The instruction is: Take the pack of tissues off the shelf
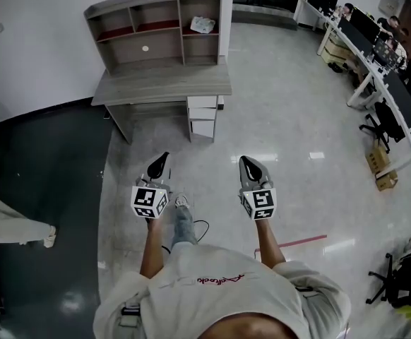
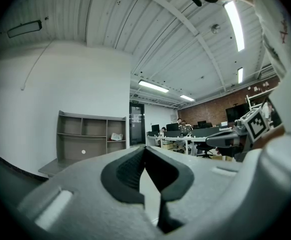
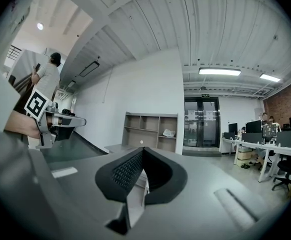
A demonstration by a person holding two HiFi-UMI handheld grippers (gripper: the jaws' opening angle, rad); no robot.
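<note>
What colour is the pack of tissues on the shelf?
The pack of tissues is mostly white; the head view shows it best.

No legible text found. Red script on the back of the person's shirt (image 1: 219, 280): too small to read. Green sign (image 3: 205, 96) over the glass door (image 3: 211, 134): unreadable. Sheets (image 3: 190, 116) posted on the door glass: print not resolvable.

Your pack of tissues (image 1: 203, 25) on the shelf (image 1: 179, 34) shows too small to read any print, and the picture's left edge cuts off the person (image 1: 11, 221) beside you.
</note>
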